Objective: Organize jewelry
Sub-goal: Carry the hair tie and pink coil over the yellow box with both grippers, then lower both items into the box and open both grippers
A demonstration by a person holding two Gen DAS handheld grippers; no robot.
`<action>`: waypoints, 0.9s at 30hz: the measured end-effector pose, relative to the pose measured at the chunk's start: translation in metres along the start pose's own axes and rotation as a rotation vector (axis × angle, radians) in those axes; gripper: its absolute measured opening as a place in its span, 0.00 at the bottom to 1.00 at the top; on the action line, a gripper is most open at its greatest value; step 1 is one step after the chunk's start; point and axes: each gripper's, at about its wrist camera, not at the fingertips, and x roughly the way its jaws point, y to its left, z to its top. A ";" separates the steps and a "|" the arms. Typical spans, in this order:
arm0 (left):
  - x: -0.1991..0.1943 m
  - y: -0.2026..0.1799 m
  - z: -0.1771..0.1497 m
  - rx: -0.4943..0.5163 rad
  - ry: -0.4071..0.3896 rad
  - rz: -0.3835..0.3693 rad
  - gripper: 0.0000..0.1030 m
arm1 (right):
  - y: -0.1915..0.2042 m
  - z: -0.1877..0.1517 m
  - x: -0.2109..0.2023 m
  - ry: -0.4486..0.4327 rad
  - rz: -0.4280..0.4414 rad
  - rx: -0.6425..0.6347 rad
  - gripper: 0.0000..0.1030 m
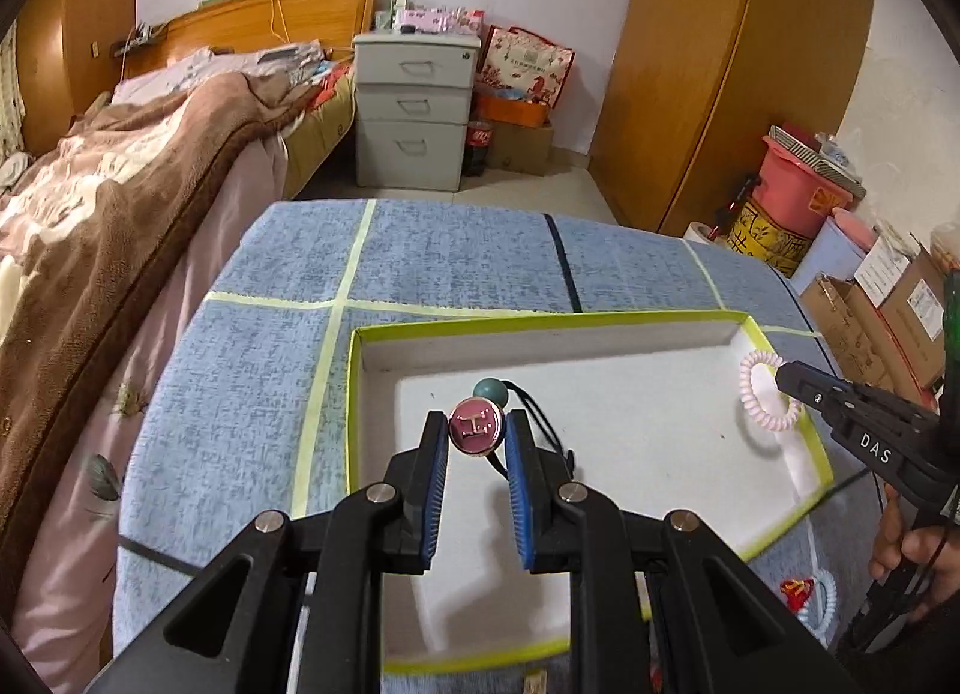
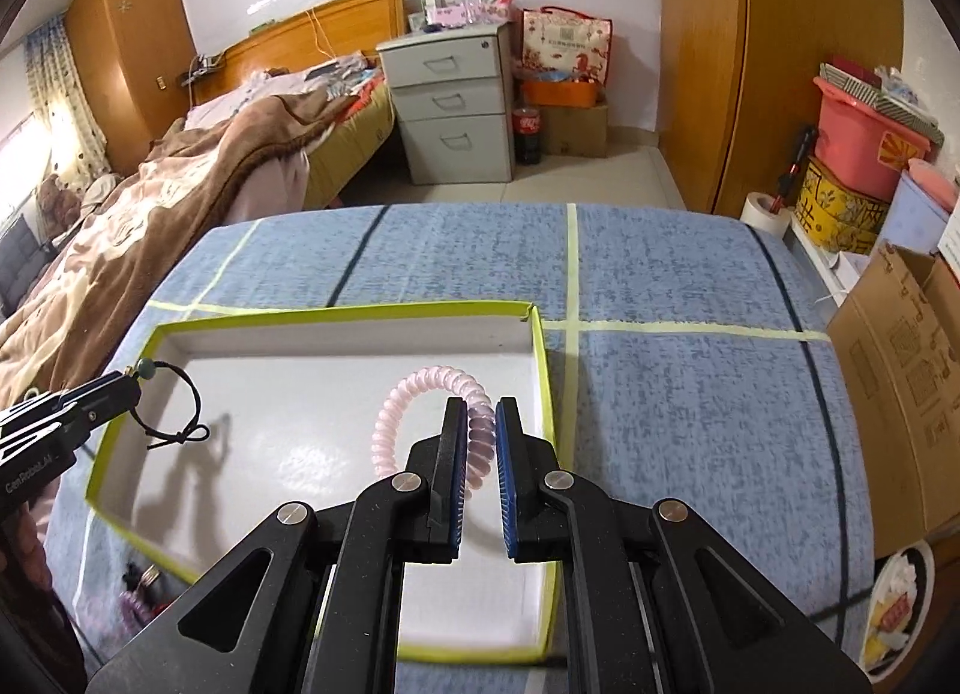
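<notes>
L wrist view: my left gripper has its jaws clamped on the round pink enamel charm w/ gold H mark, pinched at its edge between the blue pads. The teal round bead sits just behind the charm, and the thin black cord trails off to the R side. All of it hangs above the white floor of the shallow white box w/ lime-green rim, which rests on the blue-grey checked tablecloth. At far R I see my right gripper holding the pale pink spiral coil hair tie over the box's R end.

R wrist view: right gripper jaws grip the coil hair tie across one side of its loop; the rest of the loop arcs up and L, over the box near its R wall. Left gripper enters at L w/ bead at its tip and cord dangling in a knotted loop.

Handling, my judgement: charm is light, rigid, glossy, so prob. slippery. Keep hold on the edge, moderate pressure. Cord is limp and will swing; lower slowly so it doesn't snag the rim. Coil tie is light, springy, compresses under grip; it may bounce on release, so set it low before opening
</notes>
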 end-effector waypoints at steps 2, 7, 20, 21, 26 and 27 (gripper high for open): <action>0.007 0.001 0.001 -0.004 0.013 0.009 0.20 | -0.002 0.002 0.006 0.010 -0.003 0.000 0.10; 0.017 0.001 0.002 -0.004 0.032 0.016 0.20 | -0.004 0.004 0.016 0.026 -0.010 -0.011 0.10; 0.032 0.003 -0.004 -0.013 0.083 0.032 0.21 | 0.000 0.003 0.027 0.054 -0.008 -0.034 0.10; 0.032 0.003 -0.004 -0.013 0.087 0.032 0.22 | 0.000 0.003 0.027 0.055 -0.010 -0.036 0.10; 0.034 0.003 -0.005 -0.014 0.096 0.032 0.32 | 0.002 0.003 0.028 0.058 -0.022 -0.049 0.10; 0.034 0.002 -0.005 -0.011 0.097 0.033 0.32 | 0.002 0.003 0.029 0.058 -0.023 -0.050 0.10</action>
